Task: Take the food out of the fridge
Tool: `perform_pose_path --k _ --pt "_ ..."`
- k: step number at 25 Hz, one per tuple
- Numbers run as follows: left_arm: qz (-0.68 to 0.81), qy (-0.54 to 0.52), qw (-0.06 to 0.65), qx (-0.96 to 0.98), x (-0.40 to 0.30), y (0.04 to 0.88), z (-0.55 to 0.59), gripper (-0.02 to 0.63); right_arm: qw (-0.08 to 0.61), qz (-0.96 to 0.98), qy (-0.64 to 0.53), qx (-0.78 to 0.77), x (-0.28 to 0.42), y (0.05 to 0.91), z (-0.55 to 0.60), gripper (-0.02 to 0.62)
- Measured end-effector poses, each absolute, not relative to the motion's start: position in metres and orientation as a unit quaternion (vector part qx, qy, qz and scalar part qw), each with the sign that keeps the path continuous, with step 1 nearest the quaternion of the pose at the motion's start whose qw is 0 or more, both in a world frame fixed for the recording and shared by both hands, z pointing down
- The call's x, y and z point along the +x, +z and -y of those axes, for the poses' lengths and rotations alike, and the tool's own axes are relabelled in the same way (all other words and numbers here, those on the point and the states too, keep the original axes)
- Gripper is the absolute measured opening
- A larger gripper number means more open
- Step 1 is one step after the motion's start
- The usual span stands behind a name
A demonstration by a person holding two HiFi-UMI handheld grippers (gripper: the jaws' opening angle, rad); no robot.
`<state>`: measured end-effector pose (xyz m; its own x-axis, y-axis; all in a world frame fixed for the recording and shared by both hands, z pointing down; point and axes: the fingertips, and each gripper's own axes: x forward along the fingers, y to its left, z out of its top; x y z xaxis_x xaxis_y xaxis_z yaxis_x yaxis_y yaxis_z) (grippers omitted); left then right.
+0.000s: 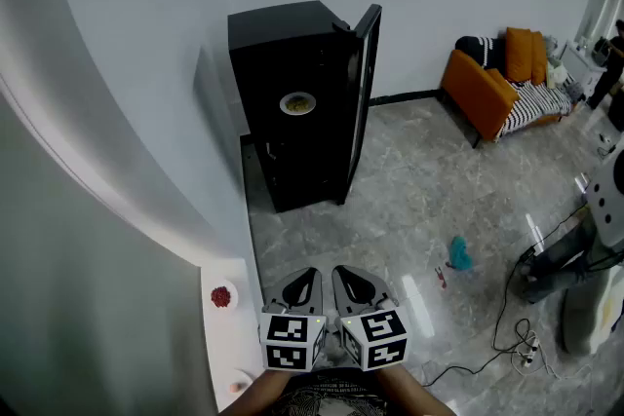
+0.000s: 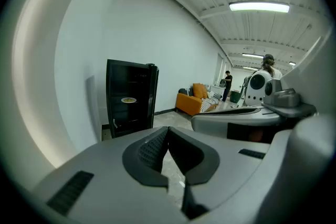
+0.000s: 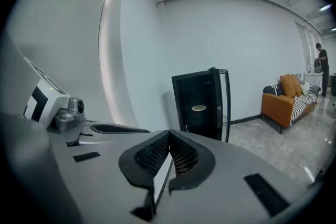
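Left gripper [image 1: 310,276] & right gripper [image 1: 339,274] near, side by side, jaws pressed together on nothing (prob. idle for approach), facing far open fridge [image 1: 283,44] w/ plate of food [image 1: 297,103] inside.

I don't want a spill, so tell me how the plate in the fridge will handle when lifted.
The plate looks shallow and rigid, so it probably won't flex. The food lies uncovered on it, so tilting may spill it. A rim grip could let it tip.

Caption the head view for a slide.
Shut and empty, the left gripper and right gripper face an open black fridge with a plate of food inside.
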<state>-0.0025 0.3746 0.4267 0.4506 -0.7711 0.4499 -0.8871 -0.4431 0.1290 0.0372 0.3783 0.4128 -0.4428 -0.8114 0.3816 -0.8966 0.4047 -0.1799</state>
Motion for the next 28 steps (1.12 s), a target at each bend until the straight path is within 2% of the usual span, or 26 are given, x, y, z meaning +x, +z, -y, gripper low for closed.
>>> perform_pose_path --k 14,28 --pt "0.488 0.160 0.173 0.841 -0.010 0.426 -0.366 0.014 0.118 0.827 0.182 0.518 0.025 0.418 -0.368 0.021" --pt "0.497 0.174 0.180 0.831 -0.013 0.440 -0.289 0.014 0.114 0.835 0.196 0.502 0.023 0.434 -0.288 0.021"
